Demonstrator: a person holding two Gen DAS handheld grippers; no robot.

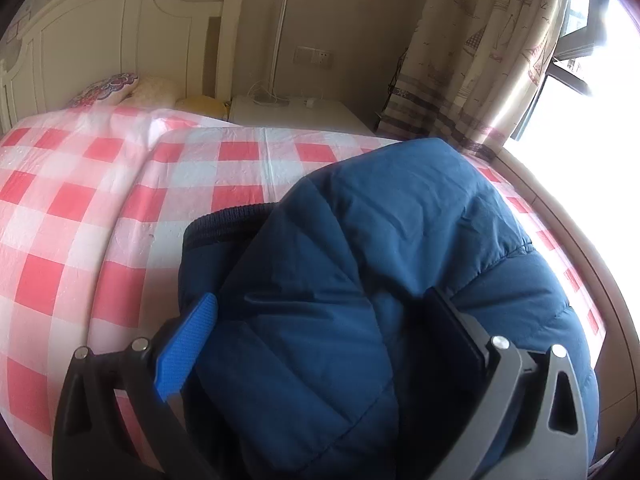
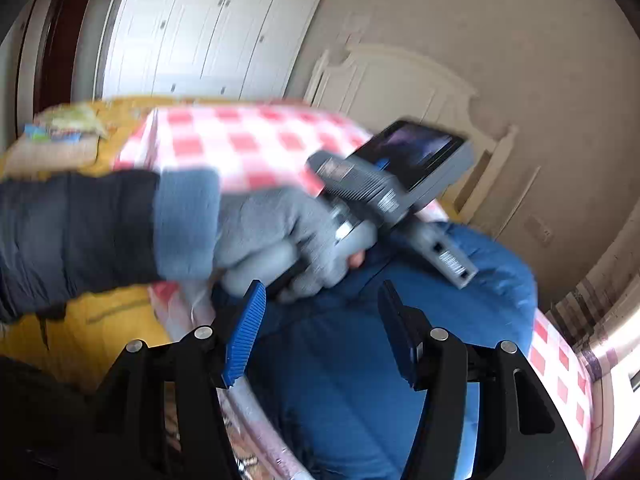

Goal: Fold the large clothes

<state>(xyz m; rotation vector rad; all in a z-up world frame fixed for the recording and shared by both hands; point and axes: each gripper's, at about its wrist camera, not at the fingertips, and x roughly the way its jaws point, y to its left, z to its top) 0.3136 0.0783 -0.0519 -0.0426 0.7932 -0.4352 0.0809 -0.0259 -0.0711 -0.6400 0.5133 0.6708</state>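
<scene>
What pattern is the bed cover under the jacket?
Red-and-white check on the bed cover, clearest in the left wrist view.

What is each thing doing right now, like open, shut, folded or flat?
Blue jacket: bunched on the bed, not flat.
Left gripper: open wide, jacket between its fingers, not pinched.
Right gripper: open, above the jacket.
Checked bedcover: spread over the bed.
Curtain: drawn aside from the bright window.
Wardrobe doors: shut.
</scene>
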